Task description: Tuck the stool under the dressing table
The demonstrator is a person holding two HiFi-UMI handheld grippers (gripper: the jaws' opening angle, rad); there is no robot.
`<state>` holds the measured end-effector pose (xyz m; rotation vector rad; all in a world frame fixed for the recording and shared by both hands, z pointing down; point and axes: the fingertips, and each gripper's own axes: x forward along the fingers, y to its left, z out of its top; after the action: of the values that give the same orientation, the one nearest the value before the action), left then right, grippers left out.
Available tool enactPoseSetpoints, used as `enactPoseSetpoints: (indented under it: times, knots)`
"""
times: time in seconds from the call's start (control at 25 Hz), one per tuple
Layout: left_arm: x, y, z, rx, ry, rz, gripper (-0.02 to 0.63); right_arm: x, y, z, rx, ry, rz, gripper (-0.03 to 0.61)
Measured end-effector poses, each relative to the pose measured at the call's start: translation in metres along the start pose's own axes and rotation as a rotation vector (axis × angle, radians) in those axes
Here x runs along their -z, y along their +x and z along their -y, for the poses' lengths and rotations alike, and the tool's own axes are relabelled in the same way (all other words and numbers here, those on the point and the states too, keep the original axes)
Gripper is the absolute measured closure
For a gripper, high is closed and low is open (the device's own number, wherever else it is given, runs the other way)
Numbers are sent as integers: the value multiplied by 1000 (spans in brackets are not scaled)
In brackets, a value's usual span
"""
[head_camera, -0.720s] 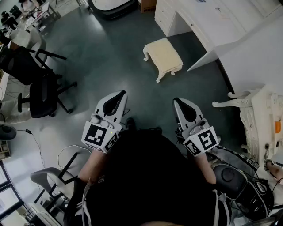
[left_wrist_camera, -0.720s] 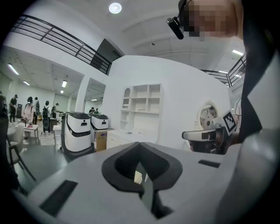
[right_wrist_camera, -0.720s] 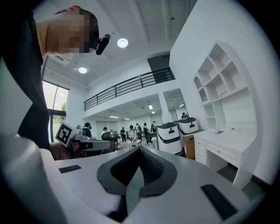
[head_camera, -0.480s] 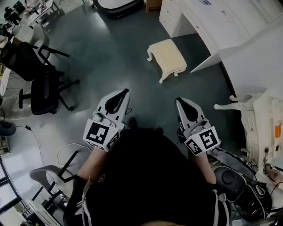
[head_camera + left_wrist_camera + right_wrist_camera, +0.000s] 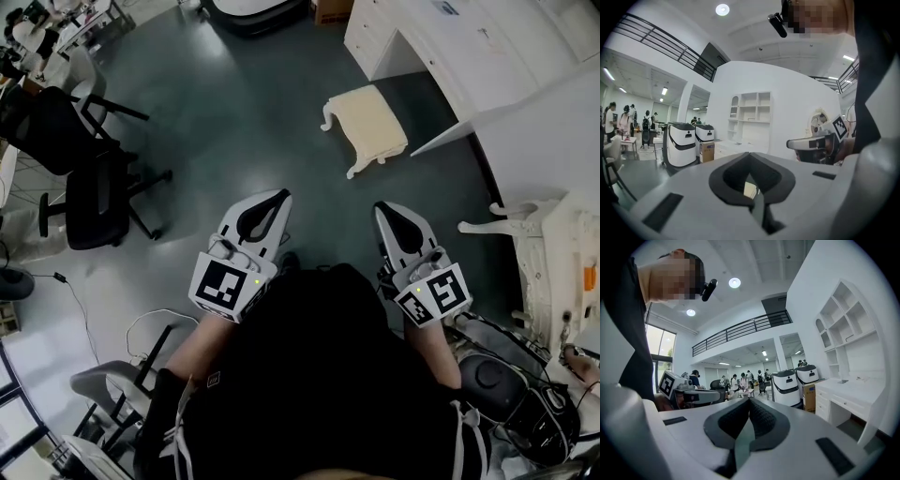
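My left tool (image 5: 277, 198) and right tool (image 5: 388, 209) were both shut on nothing, stool (image 5: 367, 127) well ahead, closer to the right one, long side probably facing the dressing table (image 5: 469, 56) gap.

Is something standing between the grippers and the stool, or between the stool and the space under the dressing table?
Nothing visible does. Only bare floor lies between the left gripper, the right gripper and the stool, and between the stool and the opening of the dressing table.

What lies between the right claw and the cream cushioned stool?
Only bare dark grey floor, as the head view shows, separates the right claw from the cream cushioned stool.
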<state>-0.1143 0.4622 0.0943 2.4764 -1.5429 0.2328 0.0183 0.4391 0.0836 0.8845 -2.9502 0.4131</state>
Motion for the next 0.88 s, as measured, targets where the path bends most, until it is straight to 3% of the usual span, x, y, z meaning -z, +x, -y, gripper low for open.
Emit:
enactPoseSetpoints:
  times: [0.4,0.88]
  knots:
    - [19,22,-39,43,-50,-35,607,17,44,19,56,82,-29,558]
    - [-2,147,-115,8,-58,-78,607,8,131,140,28,116,-40,558]
